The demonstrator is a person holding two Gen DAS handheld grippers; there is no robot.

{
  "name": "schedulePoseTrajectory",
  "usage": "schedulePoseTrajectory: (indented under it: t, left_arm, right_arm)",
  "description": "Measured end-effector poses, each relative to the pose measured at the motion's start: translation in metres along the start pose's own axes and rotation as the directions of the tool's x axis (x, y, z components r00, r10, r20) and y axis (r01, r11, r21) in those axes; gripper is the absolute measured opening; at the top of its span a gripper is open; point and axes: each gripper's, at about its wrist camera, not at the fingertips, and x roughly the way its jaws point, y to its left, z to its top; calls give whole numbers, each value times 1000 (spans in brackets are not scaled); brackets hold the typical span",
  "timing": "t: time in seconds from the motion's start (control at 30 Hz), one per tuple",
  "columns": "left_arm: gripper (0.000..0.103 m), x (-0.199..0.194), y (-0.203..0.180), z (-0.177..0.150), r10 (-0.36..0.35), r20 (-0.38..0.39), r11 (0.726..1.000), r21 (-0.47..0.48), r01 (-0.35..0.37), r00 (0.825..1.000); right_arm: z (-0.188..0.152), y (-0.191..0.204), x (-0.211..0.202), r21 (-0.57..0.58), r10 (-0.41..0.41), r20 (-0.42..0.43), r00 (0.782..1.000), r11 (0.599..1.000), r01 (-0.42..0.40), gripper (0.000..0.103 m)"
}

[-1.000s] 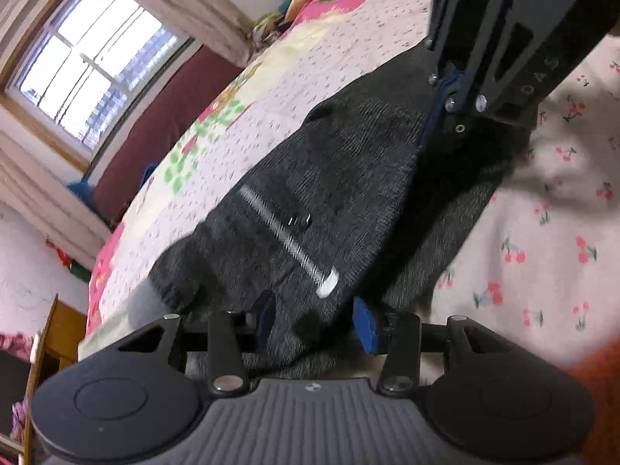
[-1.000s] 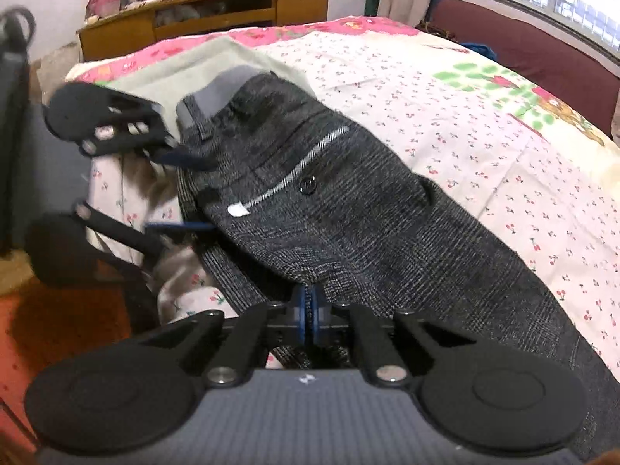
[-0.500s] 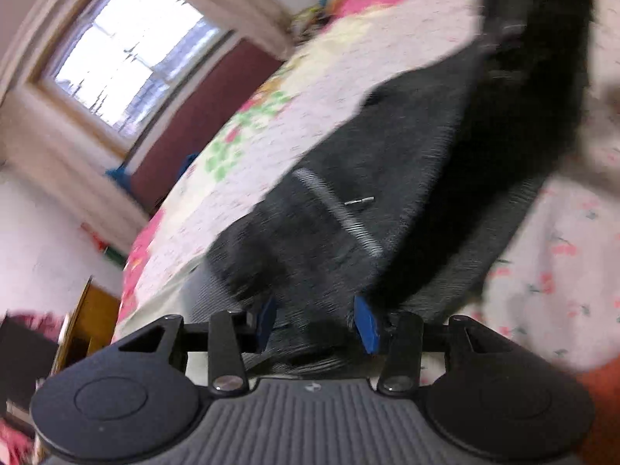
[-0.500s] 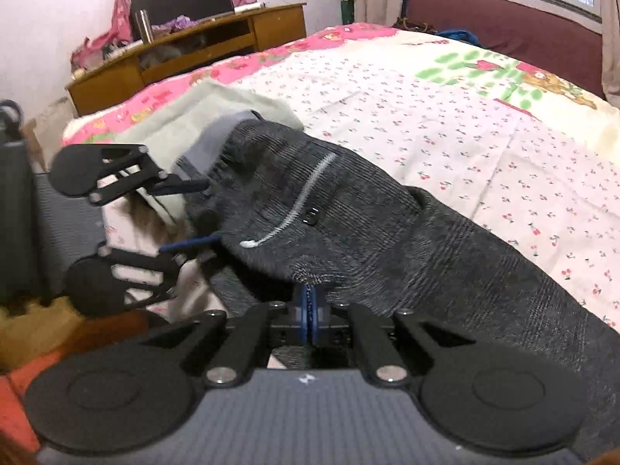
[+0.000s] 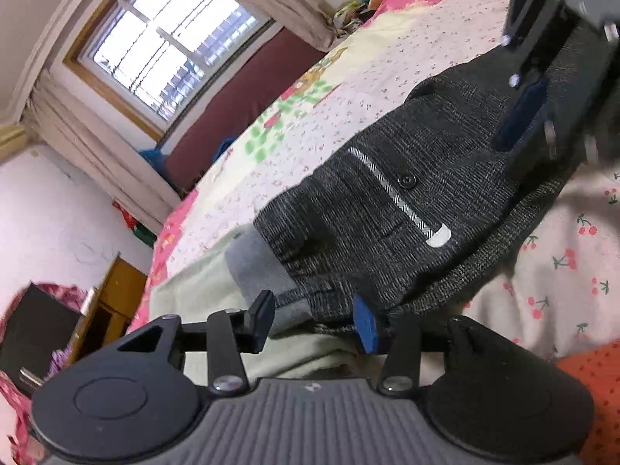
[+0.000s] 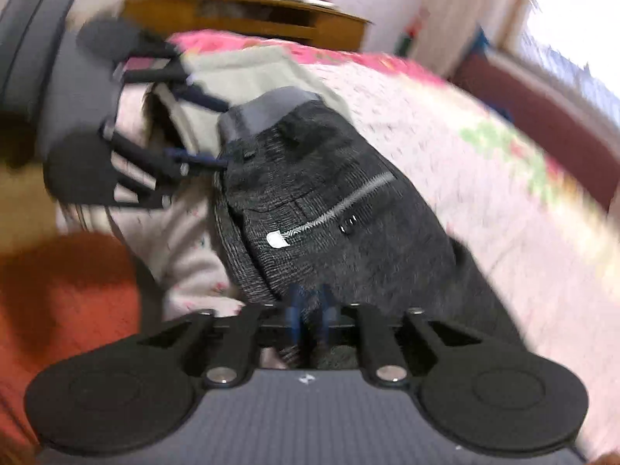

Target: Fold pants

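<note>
Dark grey pants [image 5: 391, 209] with a striped pocket trim and a button lie folded on the bed, grey waistband [image 5: 252, 263] toward my left gripper. My left gripper [image 5: 316, 321] stands open at the waistband edge, its pads either side of the cloth without pressing it. In the right wrist view, blurred by motion, it [image 6: 205, 131] sits at the pants' [image 6: 333, 201] left end. My right gripper [image 6: 310, 310] is opening at the near fold; dark cloth shows in the narrow gap between its blue pads. From the left wrist it [image 5: 534, 116] hovers over the far part of the pants.
A beige cloth [image 5: 193, 286] lies under the waistband end. The flowered bedsheet [image 5: 562, 255] spreads all around. An orange fabric [image 6: 69, 283] sits at the bed's near edge. A wooden desk [image 6: 248, 11] stands beyond the bed, and a window [image 5: 162, 50] is on the far wall.
The right gripper's jaws, shut on the pants' fold before, now stand slightly apart. Both views have rolled and shifted, and the left gripper sits closer to the waistband.
</note>
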Motion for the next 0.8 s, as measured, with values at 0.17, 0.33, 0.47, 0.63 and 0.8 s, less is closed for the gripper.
schedulePoseTrajectory:
  t: [0.17,0.33,0.47,0.63,0.8]
  left_arm:
    - [61,2,23,-9,-69,-50,988,-142,61,996]
    - [64,7,35,-9,-100,-41,971,-220,89,994]
    - [68,13,52,-5,-100,-31,954,-288,87,995]
    - [63,32,54,0,-122,-58,944,-316,98,991]
    - [27,27,74,5,-68,-46,939,-342,48,997]
  right_arm:
    - [-8,18,11,-154,-14,-5,1000,988,13,38]
    - [-15,12,12,-159,-36,-21,999,987,33,37]
    - [-12,-2,14,-68,-42,-45,998,997,39,23]
    - [-10,-8,25,-11,-14,-74,997,1000,13,8]
    - [6,-21,-1,165,77,-56,995,984,-66,6]
